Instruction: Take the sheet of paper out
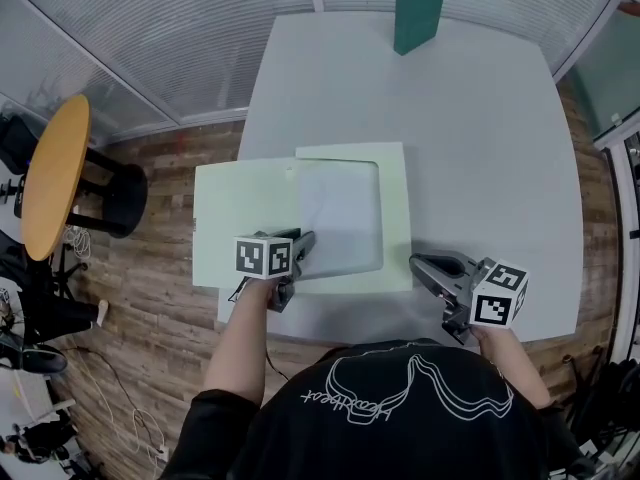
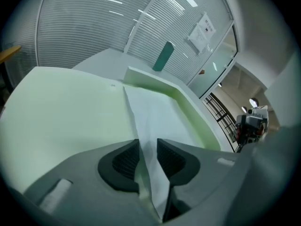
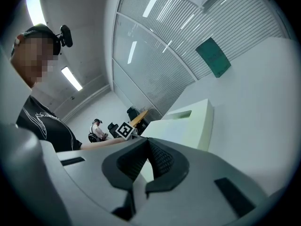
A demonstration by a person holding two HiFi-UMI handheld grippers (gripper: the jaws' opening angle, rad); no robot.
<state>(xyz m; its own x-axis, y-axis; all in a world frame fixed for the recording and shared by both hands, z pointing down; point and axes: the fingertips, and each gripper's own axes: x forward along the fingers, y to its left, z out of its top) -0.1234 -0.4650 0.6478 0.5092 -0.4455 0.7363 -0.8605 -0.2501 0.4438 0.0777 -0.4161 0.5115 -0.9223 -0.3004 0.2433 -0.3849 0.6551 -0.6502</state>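
A pale green folder (image 1: 240,218) lies open at the table's near edge. A white sheet of paper (image 1: 340,218) rests in its right half, under a clear pocket. My left gripper (image 1: 305,240) points down at the sheet's near left corner, by the fold. In the left gripper view the sheet (image 2: 155,117) rises in a ridge between the two pads, which stand a little apart around it and do not visibly pinch it. My right gripper (image 1: 415,263) hovers over bare table to the right of the folder (image 3: 188,126), its jaws shut on nothing.
A green book (image 1: 418,13) stands upright at the far edge of the grey table (image 1: 480,148). A round orange stool (image 1: 55,173) is on the wooden floor to the left. Glass walls with blinds enclose the far side.
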